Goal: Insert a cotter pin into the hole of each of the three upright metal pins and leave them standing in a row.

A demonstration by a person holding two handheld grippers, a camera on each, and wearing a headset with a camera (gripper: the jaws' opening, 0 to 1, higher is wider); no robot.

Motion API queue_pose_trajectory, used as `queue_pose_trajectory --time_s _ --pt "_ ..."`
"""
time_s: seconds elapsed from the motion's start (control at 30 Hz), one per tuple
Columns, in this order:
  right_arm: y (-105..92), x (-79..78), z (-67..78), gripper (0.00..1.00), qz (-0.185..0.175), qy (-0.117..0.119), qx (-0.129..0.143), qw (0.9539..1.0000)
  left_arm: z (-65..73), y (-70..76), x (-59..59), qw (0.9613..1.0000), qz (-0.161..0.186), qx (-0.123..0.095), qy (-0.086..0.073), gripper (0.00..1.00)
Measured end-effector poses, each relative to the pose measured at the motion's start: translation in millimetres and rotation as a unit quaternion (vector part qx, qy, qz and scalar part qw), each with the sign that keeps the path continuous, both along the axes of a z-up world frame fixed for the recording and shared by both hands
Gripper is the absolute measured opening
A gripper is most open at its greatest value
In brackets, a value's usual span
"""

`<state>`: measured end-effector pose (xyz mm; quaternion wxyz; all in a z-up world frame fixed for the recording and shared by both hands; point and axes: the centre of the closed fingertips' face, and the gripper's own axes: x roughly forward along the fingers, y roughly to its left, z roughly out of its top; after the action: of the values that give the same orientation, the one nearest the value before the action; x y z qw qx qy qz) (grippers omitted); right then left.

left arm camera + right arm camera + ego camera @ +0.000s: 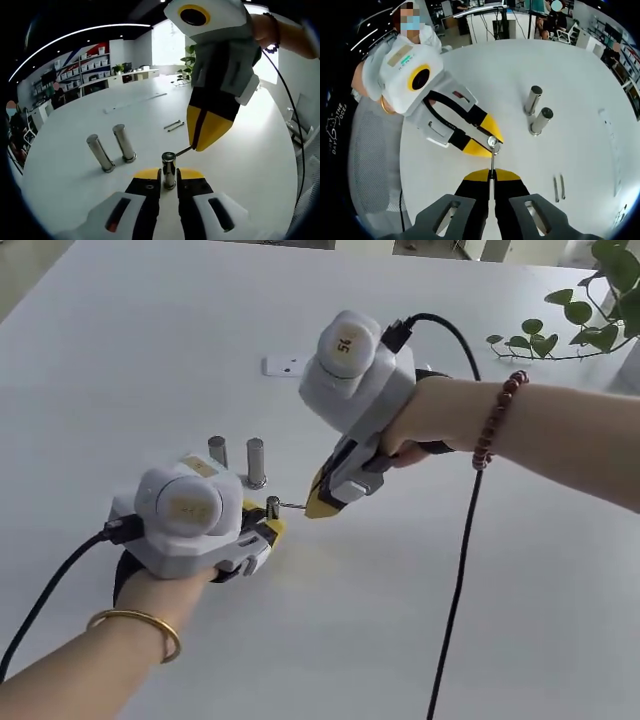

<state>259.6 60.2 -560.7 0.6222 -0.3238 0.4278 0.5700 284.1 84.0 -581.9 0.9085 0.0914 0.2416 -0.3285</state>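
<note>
My left gripper is shut on a short upright metal pin, the same pin that stands on the white table in the head view. My right gripper is shut on a thin cotter pin whose far end meets the metal pin's head. From the left gripper view the cotter pin reaches the pin from the right gripper's yellow tips. Two other metal pins stand upright just behind. Two spare cotter pins lie flat on the table.
A small white flat piece lies farther back on the table. A potted plant sits at the far right corner. A black cable trails from the right gripper across the table. A person sits behind the left gripper.
</note>
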Motion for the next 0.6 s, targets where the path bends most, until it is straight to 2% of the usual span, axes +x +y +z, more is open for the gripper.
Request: queue_pose_trajectory --time_s 0.1,0.6 --pt "2.7 0.2 1.5 0.00 0.005 -0.002 0.002 1.0000 -0.9 -0.4 -0.9 1.0000 0.001 0.001 0.001 0.08" --pt "6.5 4.1 -1.6 0.00 0.017 -0.009 -0.009 0.9998 -2.5 -1.1 0.8 1.0000 0.009 0.001 -0.001 0.07"
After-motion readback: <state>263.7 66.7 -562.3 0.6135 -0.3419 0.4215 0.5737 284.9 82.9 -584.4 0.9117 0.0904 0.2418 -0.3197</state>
